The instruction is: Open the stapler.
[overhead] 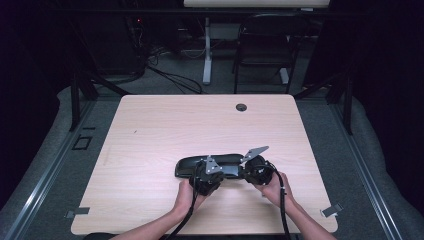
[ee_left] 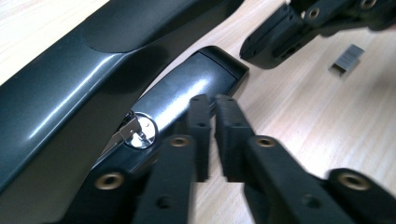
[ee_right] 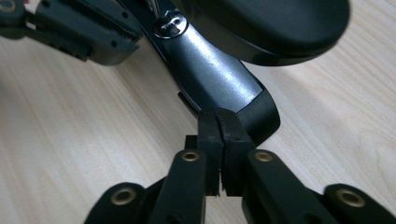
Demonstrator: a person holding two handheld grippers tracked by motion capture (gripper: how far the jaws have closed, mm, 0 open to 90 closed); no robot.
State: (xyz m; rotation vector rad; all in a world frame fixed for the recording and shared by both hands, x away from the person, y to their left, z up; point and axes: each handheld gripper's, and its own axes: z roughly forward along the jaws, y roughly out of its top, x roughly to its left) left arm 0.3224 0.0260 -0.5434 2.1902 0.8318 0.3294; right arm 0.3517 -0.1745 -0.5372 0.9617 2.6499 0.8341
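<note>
A large black stapler (overhead: 200,163) lies on its side on the wooden table (overhead: 150,130), near the front. In the left gripper view its upper arm (ee_left: 70,84) runs across the left and its glossy base (ee_left: 187,93) ends near the centre. My left gripper (ee_left: 211,105) is shut, its tips lying against that base with nothing between the pads. It is seen from above as the left gripper (overhead: 226,173). My right gripper (ee_right: 217,116) is shut too, its tips touching the end of the stapler's base (ee_right: 219,74), and it is the right gripper (overhead: 245,171) in the high view.
A small strip of staples (ee_left: 345,58) lies on the table beyond the right gripper's fingers (ee_left: 280,32). A cable hole (overhead: 241,107) sits at the table's far edge. A black chair (overhead: 265,45) and a desk leg (overhead: 206,55) stand behind the table.
</note>
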